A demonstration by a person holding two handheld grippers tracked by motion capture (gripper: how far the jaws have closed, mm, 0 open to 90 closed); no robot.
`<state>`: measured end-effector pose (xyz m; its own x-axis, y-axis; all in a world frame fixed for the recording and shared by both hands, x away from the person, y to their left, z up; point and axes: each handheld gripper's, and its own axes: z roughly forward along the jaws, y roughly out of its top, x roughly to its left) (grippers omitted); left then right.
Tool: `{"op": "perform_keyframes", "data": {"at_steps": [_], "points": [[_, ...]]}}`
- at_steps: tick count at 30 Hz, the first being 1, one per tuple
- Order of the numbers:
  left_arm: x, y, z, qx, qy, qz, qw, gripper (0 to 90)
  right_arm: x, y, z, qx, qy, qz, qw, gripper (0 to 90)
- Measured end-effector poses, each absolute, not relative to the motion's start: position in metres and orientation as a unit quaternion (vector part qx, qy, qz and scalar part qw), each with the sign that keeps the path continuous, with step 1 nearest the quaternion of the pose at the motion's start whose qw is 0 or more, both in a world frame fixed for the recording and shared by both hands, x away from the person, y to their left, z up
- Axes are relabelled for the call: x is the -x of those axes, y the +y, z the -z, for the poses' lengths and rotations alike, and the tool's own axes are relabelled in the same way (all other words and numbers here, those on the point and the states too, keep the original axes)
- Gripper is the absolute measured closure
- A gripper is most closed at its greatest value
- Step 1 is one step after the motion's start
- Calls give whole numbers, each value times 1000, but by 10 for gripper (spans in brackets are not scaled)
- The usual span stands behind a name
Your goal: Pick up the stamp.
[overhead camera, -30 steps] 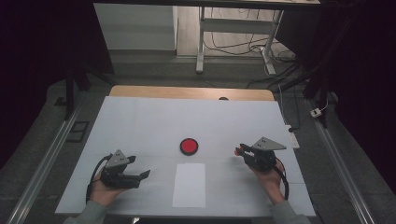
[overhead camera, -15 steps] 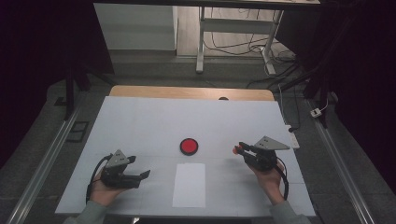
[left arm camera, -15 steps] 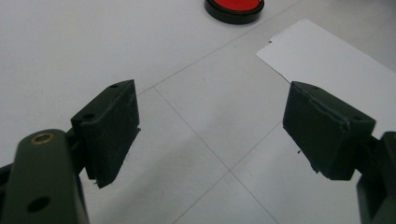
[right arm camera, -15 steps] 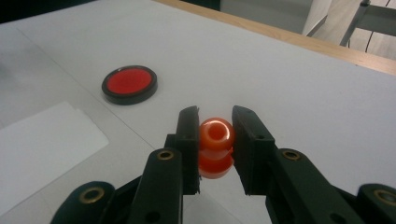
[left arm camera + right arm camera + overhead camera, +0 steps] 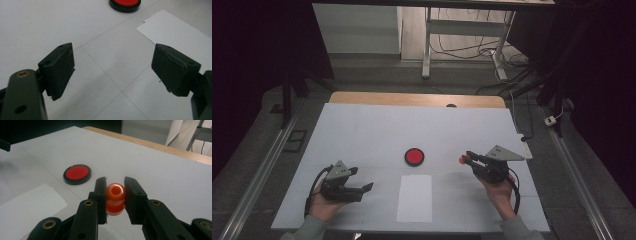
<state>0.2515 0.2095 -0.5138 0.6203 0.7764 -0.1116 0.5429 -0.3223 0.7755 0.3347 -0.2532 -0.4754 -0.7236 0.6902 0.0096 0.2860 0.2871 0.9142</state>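
A small orange-red bead-like piece [image 5: 115,198] with a hole in its top sits clamped between the jaws of my right gripper [image 5: 115,195], held just above the white table. In the high view that gripper [image 5: 468,159] is at the right, its tip showing the orange piece [image 5: 461,159]. A round red disc with a black rim [image 5: 414,156] lies at the table's middle, left of the right gripper, and it also appears as the red disc [image 5: 76,174] and red disc [image 5: 124,3]. My left gripper [image 5: 112,65] is open over bare table, seen at the lower left as the left gripper [image 5: 362,182].
A white sheet of paper [image 5: 414,198] lies near the front edge between the two hands, also visible as the paper [image 5: 180,37]. The white tabletop [image 5: 377,130] has a wooden strip [image 5: 412,99] along its far edge. Metal rails run along both sides.
The right gripper has shifted slightly left toward the red disc with the orange piece held. The left gripper has stayed in place.
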Motion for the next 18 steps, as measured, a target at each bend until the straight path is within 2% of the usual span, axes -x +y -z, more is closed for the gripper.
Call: {"op": "perform_keyframes", "data": {"at_steps": [18], "points": [[-252, 209, 514, -801, 411, -141, 411, 189, -328, -245, 469, -305, 766, -533, 191, 720]]}}
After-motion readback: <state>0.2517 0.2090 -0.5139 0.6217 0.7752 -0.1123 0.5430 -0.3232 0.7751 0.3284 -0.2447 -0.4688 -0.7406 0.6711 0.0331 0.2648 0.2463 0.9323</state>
